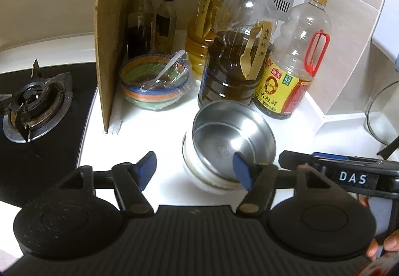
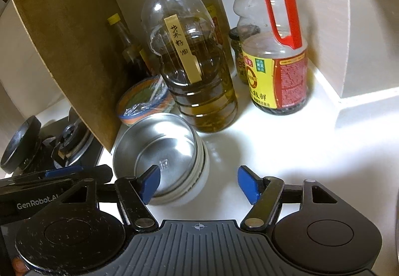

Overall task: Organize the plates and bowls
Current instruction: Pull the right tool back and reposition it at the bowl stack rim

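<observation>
A stack of steel bowls [image 1: 232, 141] [image 2: 162, 153] stands on the white counter [image 1: 154, 131], the top one tilted, in front of the oil bottles. My left gripper [image 1: 194, 171] is open just short of the stack; its right pad overlaps the bowl's near rim in the picture, and nothing lies between the pads. My right gripper [image 2: 199, 182] is open too, with the stack at its left pad and bare counter between the pads. A striped bowl [image 1: 154, 83] [image 2: 144, 101] wrapped in plastic film, a spoon inside, sits behind by the cardboard.
A cardboard sheet [image 1: 112, 39] stands upright between the gas burner [image 1: 35, 106] and the counter. Several oil and sauce bottles [image 1: 239, 56] [image 2: 274, 51] crowd the back corner by the wall. A glass lid [image 1: 381, 113] is at the right edge.
</observation>
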